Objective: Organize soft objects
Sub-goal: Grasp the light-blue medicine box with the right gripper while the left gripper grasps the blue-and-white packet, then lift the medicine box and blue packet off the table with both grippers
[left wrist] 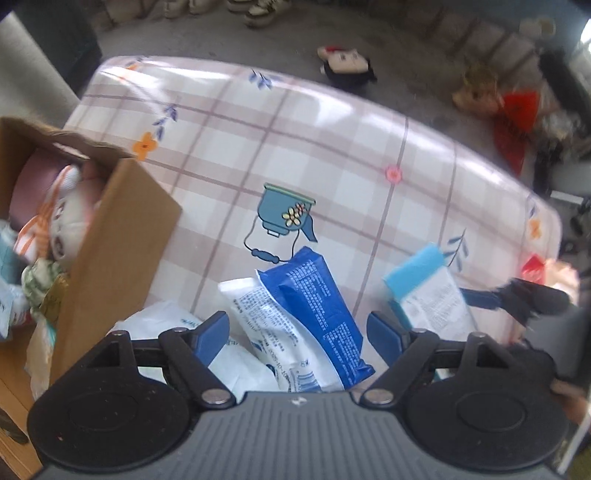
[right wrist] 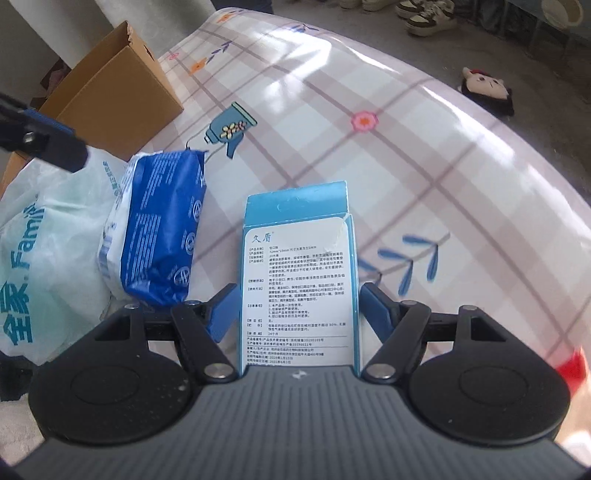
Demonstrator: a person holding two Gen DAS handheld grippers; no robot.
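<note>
Pointing straight down, my left gripper (left wrist: 299, 335) is open over a blue wipes pack (left wrist: 314, 302) and a white pack (left wrist: 255, 314). Both packs lie on the checked tablecloth (left wrist: 295, 140) between its blue fingers, and neither pad presses on them. A white plastic bag (left wrist: 162, 325) lies under its left finger. My right gripper (right wrist: 298, 295) is shut on a light-blue box with a white label (right wrist: 299, 266); its pads hug the box's two long sides. The blue pack (right wrist: 162, 229) and the bag (right wrist: 48, 240) lie left of that box.
An open cardboard box (left wrist: 110, 229) stands at the table's left with a plush toy (left wrist: 62, 221) and other soft things inside. On the grey floor beyond the table lie a plush doll (left wrist: 347, 66), red items (left wrist: 517, 110) and shoes (right wrist: 428, 14).
</note>
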